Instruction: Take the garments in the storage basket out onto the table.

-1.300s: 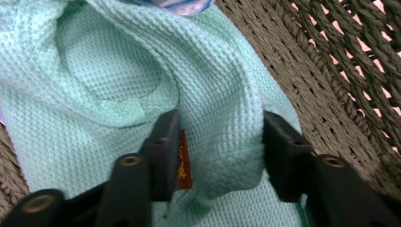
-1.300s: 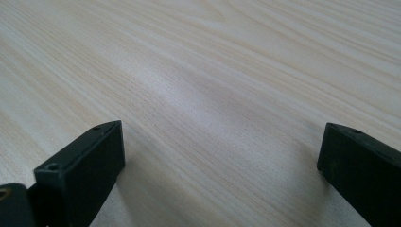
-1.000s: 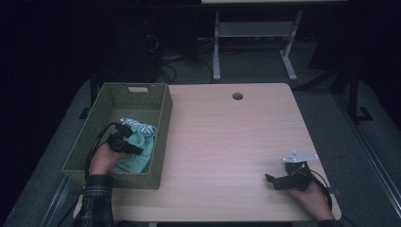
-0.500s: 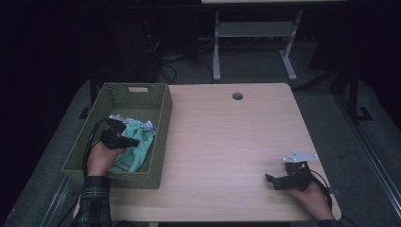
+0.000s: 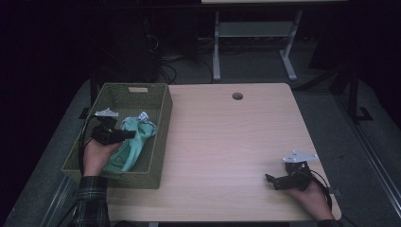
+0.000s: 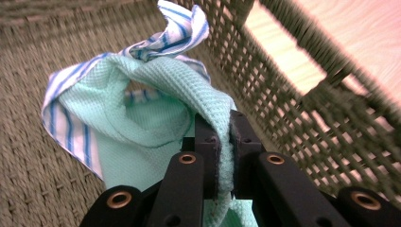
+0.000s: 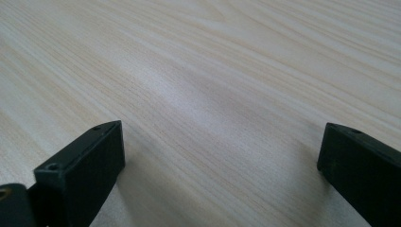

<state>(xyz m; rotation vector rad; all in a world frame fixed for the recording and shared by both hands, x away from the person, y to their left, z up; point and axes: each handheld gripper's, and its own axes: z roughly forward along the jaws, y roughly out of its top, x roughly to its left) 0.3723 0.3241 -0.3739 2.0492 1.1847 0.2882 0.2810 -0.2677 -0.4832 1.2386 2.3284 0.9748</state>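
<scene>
Your left claw is clamped on a fold of the green cloth, which sits inside the woven basket at the tabletop's left side. Cloth looks soft, light and floppy, so it will likely drape and may snag the basket weave; grip a thick bunched fold, not the striped edge. Your right claw rests on bare tabletop, jaws wide apart, holding nothing.
</scene>
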